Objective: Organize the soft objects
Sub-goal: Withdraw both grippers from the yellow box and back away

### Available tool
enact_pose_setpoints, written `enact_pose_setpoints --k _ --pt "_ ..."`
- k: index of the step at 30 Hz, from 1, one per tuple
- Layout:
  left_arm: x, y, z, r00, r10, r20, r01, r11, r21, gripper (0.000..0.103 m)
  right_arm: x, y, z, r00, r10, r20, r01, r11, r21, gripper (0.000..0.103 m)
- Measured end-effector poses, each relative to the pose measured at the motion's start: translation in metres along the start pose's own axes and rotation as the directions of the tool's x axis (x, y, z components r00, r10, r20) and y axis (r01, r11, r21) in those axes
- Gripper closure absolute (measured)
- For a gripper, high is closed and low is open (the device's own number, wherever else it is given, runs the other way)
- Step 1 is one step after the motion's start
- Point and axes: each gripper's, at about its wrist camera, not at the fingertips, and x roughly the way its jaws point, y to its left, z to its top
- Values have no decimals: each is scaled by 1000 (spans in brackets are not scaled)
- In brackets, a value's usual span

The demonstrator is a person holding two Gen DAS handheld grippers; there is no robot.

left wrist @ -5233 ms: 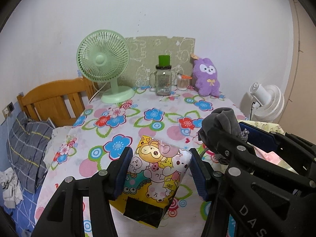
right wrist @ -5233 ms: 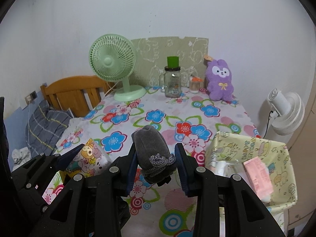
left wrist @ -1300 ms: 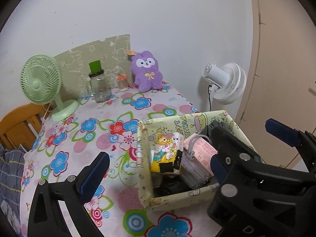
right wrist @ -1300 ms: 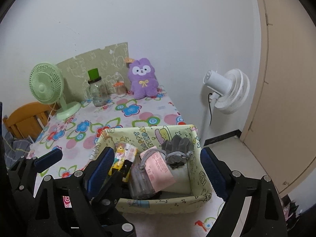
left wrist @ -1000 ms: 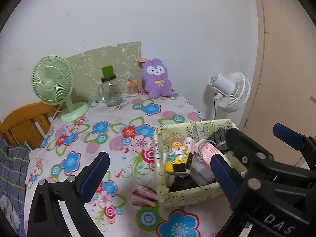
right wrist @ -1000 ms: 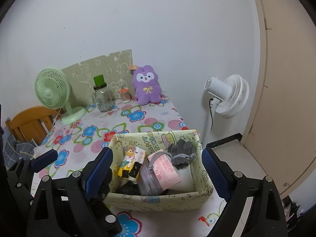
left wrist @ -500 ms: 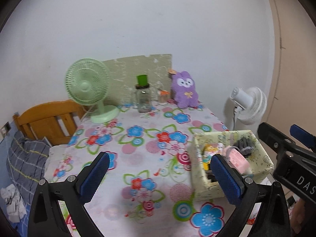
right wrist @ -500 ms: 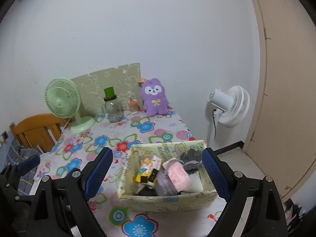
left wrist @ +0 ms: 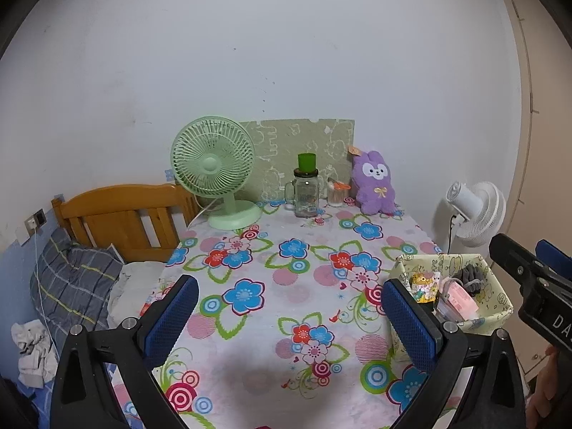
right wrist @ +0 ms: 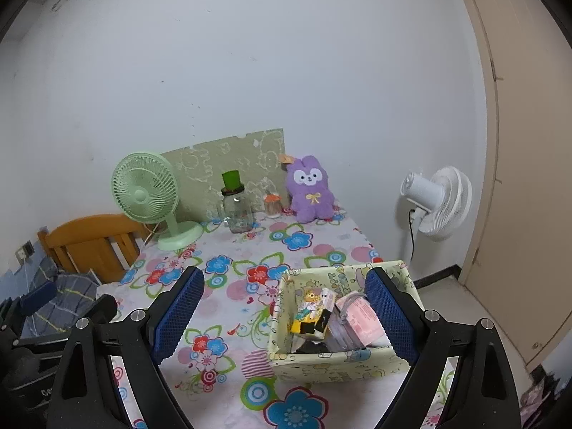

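Observation:
A pale yellow fabric basket stands at the table's front right; it also shows in the left wrist view. In it lie a cartoon-print pouch, a pink packet and a grey glove. My left gripper is open and empty above the flowered tablecloth, left of the basket. My right gripper is open and empty, held back above the basket. A purple plush rabbit sits at the table's far edge.
A green desk fan, a glass jar with a green lid and a small orange-lidded cup stand along the back by a green board. A white floor fan stands right of the table. A wooden bed headboard lies left.
Both grippers have let go of their items into the basket and drawn back and up. The left view has swung left, so the basket now sits at its right edge.

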Motion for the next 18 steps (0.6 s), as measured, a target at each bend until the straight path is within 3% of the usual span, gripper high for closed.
enact_pose_setpoints --k 18 --pt "-19 8 -7 999 -36 33 36 999 -17 0 -24 12 -9 999 -5 33 6 1000 -24 7"
